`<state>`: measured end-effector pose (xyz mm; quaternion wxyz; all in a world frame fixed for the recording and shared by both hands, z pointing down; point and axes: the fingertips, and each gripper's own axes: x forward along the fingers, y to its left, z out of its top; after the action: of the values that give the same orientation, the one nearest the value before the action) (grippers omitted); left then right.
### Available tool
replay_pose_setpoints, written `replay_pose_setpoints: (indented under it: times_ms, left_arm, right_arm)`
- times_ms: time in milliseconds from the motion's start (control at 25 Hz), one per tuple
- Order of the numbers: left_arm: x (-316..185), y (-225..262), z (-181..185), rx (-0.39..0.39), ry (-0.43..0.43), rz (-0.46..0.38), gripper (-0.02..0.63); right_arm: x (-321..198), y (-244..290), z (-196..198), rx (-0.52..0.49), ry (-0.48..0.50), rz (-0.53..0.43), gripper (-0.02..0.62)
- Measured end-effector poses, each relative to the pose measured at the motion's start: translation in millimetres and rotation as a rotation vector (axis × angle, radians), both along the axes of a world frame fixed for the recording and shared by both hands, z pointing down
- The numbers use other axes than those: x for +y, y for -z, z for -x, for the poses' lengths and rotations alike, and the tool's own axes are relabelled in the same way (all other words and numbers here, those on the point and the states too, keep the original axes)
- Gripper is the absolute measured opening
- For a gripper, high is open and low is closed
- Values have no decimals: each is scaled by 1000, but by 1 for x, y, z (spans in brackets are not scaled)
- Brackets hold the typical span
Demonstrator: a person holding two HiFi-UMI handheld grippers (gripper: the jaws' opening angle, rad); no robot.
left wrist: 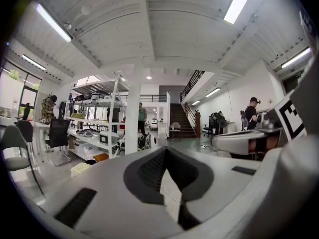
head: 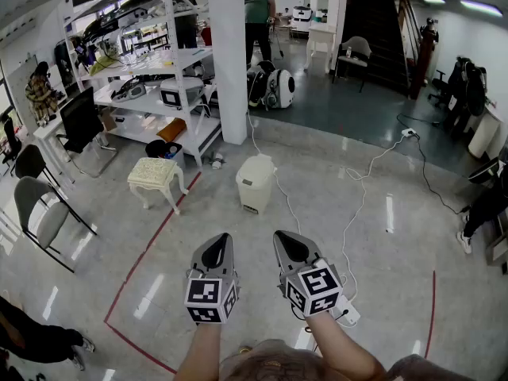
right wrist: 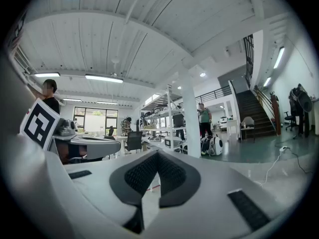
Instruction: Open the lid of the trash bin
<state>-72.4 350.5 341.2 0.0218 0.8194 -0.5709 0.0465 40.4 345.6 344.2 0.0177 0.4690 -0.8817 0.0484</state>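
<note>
The white trash bin [head: 255, 182] stands on the shiny floor ahead of me near the base of a white pillar [head: 228, 54], with its lid down. My left gripper [head: 221, 238] and right gripper [head: 279, 236] are held side by side low in the head view, well short of the bin and pointing toward it. Both are shut with nothing between the jaws. In the left gripper view the left gripper [left wrist: 166, 150] shows its dark pads meeting at the tip. The right gripper [right wrist: 157, 153] looks the same in its own view. Neither touches the bin.
A small cream stool [head: 156, 175] stands left of the bin, and white shelving [head: 151, 94] lies beyond it. Chairs [head: 40, 213] line the left side. A white cable [head: 353, 205] runs across the floor to the right of the bin. Red tape [head: 151, 244] marks the floor.
</note>
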Motion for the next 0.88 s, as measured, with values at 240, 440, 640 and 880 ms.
replay_pose_setpoints:
  times_ms: [240,440,640,880]
  left_arm:
    - [-3,3,-5,-7,1,3,-11]
    - [0,5,-12,-21,9,11,-11]
    - [-2,-1,-17,-23,33,7,-11]
    - [0,-9,-25,-22,49,17,-11]
  right_arm:
    - [-3,5,-4,-15,4,-1,31]
    - [4,15,-13,-31,23,-12,32]
    - [4,8,-27,-26,26,-14,32]
    - [6,1,-35,-28,49,1,32]
